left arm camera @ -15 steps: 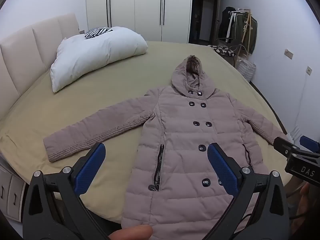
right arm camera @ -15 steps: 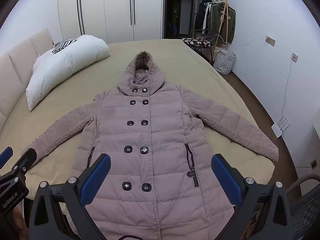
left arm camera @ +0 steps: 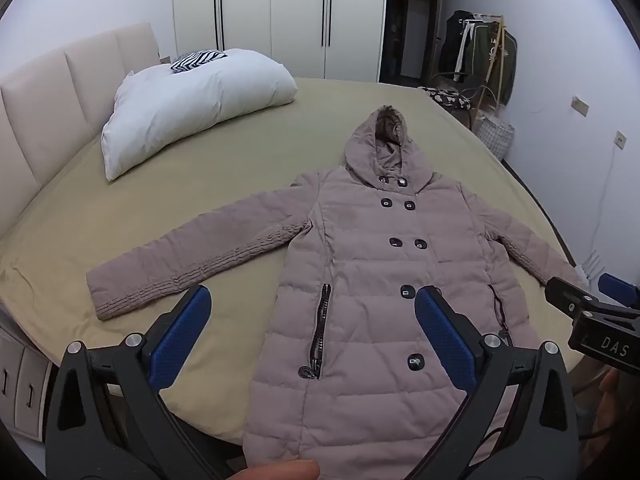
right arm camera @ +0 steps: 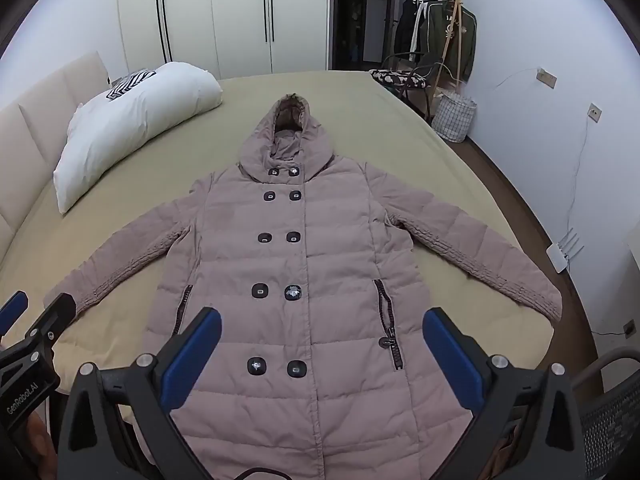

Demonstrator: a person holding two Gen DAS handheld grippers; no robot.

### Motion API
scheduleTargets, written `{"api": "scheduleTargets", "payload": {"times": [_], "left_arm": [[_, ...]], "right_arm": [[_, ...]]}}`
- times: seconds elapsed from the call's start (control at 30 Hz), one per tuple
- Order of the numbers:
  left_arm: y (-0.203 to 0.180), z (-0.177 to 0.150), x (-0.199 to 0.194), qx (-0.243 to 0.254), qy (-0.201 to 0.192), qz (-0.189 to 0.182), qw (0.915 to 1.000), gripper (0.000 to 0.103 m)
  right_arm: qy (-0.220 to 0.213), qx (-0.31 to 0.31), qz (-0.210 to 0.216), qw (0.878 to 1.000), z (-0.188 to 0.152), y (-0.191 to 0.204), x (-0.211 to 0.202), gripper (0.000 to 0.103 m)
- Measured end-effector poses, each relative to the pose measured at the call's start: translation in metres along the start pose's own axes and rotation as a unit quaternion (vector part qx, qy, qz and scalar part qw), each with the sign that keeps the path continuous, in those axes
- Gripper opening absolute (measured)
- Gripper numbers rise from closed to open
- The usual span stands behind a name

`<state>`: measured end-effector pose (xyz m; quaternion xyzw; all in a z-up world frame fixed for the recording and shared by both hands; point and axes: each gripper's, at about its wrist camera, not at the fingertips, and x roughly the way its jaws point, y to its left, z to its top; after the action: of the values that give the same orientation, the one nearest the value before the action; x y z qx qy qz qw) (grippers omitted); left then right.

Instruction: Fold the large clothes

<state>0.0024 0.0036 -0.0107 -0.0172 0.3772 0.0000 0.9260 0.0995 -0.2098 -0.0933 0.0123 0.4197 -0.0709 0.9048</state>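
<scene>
**Coat spread flat, both grippers hovering wide**

The dusty-pink quilted hooded coat (right arm camera: pixel 304 264) is lying face up, sleeves splayed, on the olive-sheeted bed (right arm camera: pixel 360 120). The left gripper (left arm camera: pixel 312 300) and right gripper (right arm camera: pixel 322 322) are tilting downward above its lower half, side by side, blue-padded jaws gaping wide with nothing between them, touching no fabric.

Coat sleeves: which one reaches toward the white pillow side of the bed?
The sleeve on the picture-left of the coat; its cuff lies below the pillow. The other sleeve points toward the wall-side bed edge.
</scene>
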Motion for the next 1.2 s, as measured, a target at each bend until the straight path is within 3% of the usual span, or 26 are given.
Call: {"api": "scheduleTargets", "payload": {"times": [1.2], "left_arm": [[-0.0001, -0.0079, 0.0057, 0.003, 0.004, 0.001, 1.0000, 0.103]], "right_arm": [[0.003, 0.001, 0.000, 1.000, -0.0048, 0.0017, 0.0032, 0.103]]}}
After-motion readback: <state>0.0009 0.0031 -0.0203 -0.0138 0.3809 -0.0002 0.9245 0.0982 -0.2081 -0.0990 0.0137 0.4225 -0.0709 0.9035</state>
